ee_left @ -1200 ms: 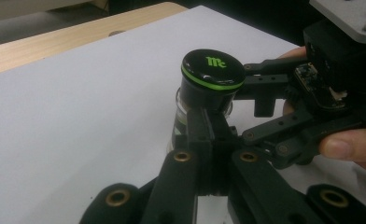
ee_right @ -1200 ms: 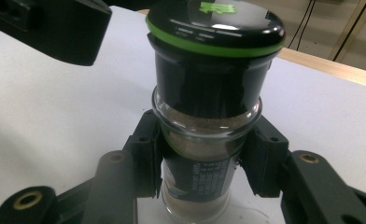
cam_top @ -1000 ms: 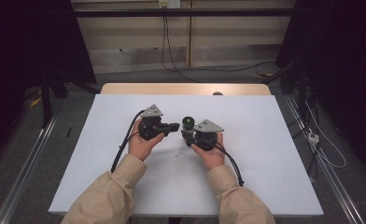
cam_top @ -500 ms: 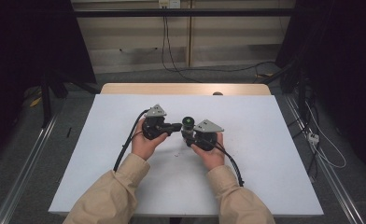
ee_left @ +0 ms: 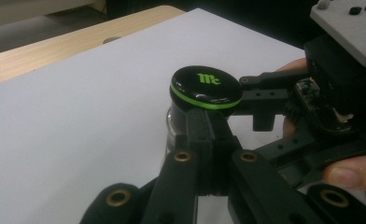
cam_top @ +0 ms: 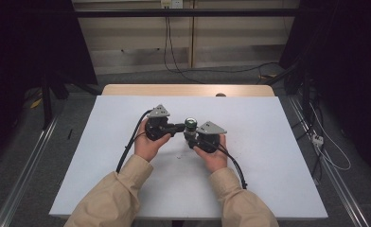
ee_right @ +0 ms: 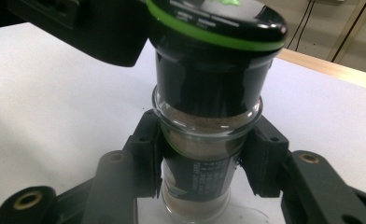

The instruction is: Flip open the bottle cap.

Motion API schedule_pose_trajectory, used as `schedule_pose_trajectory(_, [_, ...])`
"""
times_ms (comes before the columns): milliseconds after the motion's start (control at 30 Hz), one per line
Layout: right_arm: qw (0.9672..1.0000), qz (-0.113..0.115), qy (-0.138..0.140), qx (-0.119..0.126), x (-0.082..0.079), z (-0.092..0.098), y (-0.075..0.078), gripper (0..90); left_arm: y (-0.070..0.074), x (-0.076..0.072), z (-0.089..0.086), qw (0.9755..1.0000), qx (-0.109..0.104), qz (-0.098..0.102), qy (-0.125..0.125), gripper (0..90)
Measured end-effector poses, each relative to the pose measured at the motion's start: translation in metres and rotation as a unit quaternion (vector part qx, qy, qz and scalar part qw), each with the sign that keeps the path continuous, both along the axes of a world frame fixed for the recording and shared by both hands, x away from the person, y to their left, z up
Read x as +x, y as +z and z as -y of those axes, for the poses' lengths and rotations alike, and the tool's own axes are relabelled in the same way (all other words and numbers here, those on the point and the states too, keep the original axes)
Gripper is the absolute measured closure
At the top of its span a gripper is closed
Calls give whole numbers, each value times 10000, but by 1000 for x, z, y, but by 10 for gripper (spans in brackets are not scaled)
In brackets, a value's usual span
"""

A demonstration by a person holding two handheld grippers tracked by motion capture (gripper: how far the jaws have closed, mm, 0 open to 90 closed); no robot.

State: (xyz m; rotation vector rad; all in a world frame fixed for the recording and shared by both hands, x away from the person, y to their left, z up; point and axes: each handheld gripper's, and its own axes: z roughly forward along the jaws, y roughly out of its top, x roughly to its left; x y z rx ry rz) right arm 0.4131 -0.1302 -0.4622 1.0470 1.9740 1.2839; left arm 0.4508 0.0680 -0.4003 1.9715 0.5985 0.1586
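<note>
One small glass spice jar (ee_right: 204,163) stands upright near the middle of the white table (cam_top: 278,156), between the two hands, and it sits where it sat a second ago; neither hand has shifted either. Its body is clear and round, holding a pale brown powder, with a dark printed label. A glossy black cap (ee_left: 205,87), domed, ringed by a thin green band and marked with a green logo, tops it. The right gripper (ee_right: 204,165) pinches the glass body just under the cap with its matte black ribbed pads. The left gripper (ee_left: 208,123), coming from the left, has its jaws pressed together, their tips against the cap's side. Each gripper carries a grey three-cornered plate (cam_top: 210,127). Beige sleeves (cam_top: 112,194) cover both forearms.
</note>
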Motion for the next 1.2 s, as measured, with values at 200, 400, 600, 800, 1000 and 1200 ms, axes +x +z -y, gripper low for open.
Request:
schedule_pose_trajectory(200, [10000, -16, -8, 6, 0, 0, 0, 538, 1, 1, 0, 10000, 21, 13, 8, 900])
schedule_pose_trajectory(400, [10000, -29, -11, 14, 0, 0, 0, 538, 2, 1, 1, 10000, 8, 24, 9, 900])
schedule_pose_trajectory(600, [10000, -26, -4, 19, 0, 0, 0, 538, 4, 1, 2, 10000, 13, 46, 14, 900])
schedule_pose_trajectory(800, [10000, -32, -6, 22, 0, 1, 0, 538, 6, 1, 4, 10000, -9, 38, 3, 900])
schedule_pose_trajectory(1000, [10000, -38, -11, 22, 0, 1, 0, 537, 7, 2, 4, 10000, 6, 52, 1, 900])
schedule_pose_trajectory(1200, [10000, -42, -13, 26, 1, 1, 0, 538, 9, 2, 5, 10000, -10, 65, -5, 900])
